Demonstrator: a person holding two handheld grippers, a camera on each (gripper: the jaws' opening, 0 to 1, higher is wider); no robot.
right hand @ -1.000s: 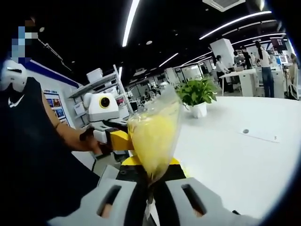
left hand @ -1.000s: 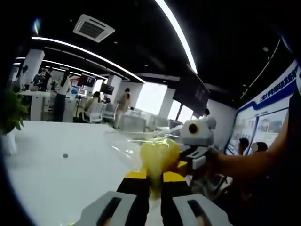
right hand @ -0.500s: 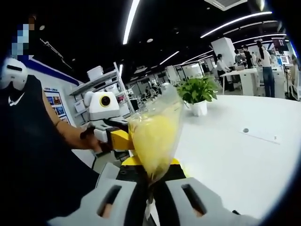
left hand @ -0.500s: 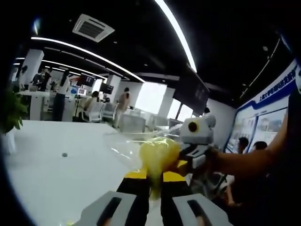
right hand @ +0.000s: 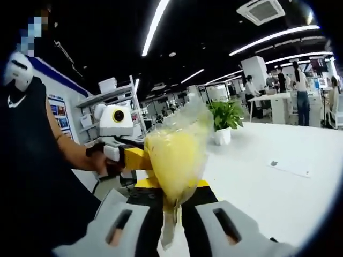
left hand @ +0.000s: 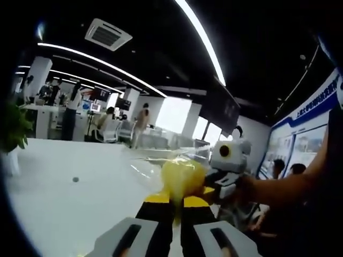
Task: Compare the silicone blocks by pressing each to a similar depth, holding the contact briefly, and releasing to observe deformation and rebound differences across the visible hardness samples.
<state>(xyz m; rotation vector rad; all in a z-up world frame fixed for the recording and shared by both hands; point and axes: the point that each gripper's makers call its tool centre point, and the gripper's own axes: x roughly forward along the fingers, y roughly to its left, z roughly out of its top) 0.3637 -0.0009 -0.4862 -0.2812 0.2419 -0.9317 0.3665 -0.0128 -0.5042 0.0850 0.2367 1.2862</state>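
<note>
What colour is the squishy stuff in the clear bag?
Yellow. The bag shows it best in the right gripper view.

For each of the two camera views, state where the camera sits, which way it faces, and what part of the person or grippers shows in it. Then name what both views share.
Left gripper view: rides the left gripper, facing across the white table toward the office; its jaws pinch the yellow bagged item; the right gripper and a forearm enter from the right.
Right gripper view: rides the right gripper, facing the potted plant; the left gripper and the person's torso show at left.
Shared: the bagged item, both grippers, the table.
</note>
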